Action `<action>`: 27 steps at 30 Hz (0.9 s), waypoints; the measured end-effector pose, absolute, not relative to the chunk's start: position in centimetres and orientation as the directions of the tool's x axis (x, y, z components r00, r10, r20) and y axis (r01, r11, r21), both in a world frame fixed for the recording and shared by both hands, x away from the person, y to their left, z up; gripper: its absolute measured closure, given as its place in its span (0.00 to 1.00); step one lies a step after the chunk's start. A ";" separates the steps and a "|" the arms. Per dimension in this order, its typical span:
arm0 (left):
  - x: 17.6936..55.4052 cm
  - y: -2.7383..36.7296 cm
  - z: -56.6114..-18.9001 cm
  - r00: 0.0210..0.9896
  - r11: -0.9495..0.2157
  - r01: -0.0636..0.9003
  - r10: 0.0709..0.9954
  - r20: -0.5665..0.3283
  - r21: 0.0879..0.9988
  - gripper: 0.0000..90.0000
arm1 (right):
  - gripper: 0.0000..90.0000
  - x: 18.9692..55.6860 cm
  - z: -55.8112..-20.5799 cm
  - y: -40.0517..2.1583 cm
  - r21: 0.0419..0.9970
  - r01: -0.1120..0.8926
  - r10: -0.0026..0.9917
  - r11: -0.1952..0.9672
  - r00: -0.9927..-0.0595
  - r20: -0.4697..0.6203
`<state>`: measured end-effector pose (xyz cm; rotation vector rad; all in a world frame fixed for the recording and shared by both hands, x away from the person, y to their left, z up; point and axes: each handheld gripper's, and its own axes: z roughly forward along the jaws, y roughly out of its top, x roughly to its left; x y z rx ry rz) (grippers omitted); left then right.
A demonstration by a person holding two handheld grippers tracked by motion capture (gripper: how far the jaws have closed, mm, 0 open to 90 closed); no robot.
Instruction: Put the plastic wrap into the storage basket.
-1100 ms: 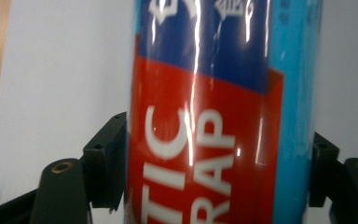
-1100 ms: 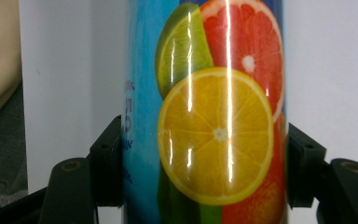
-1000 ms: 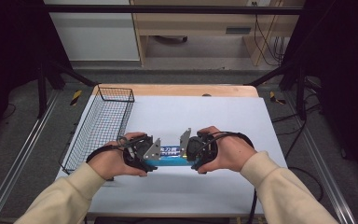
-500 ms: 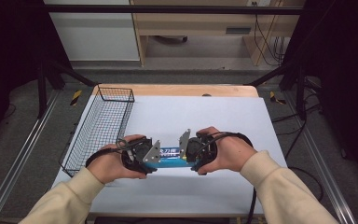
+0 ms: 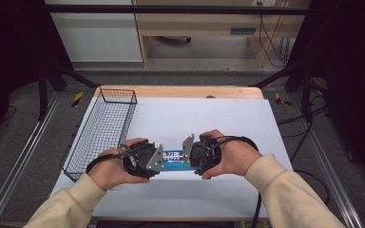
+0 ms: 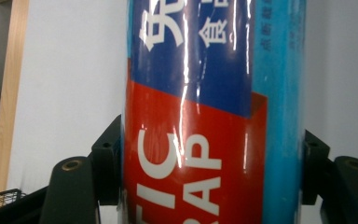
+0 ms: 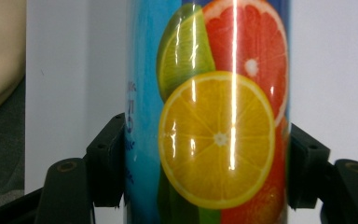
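L tool (image 6: 212, 175) & R tool (image 7: 207, 175) clamped on wrap box (image 5: 173, 158) ends

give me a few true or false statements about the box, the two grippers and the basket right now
1. The blue plastic wrap box is clamped at both ends, by the left gripper and the right gripper. True.
2. The box sits inside the wire basket. False: it lies on the white table, to the right of the basket.
3. The right gripper's end of the box shows citrus slices. True.
4. The left gripper is open and clear of the box. False: its jaws press on both sides of the box.
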<state>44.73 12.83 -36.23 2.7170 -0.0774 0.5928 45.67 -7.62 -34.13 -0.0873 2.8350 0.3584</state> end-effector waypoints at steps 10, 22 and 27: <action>45.2 12.9 -36.6 0.920 -0.930 -0.095 0.054 0.387 0.356 0.35 | 0.06 45.3 -34.5 -7.7 0.223 -0.095 -0.026 0.970 -0.955 -0.295; 45.9 13.8 -37.3 0.923 -0.933 -0.065 0.078 0.376 0.353 0.35 | 0.06 43.4 -29.5 -13.9 0.435 -0.092 0.119 0.896 -0.893 -0.433; 46.2 14.3 -36.9 0.919 -0.927 -0.036 0.116 0.376 0.374 0.35 | 0.06 41.7 -28.7 -17.7 0.526 -0.027 0.247 0.850 -0.862 -0.443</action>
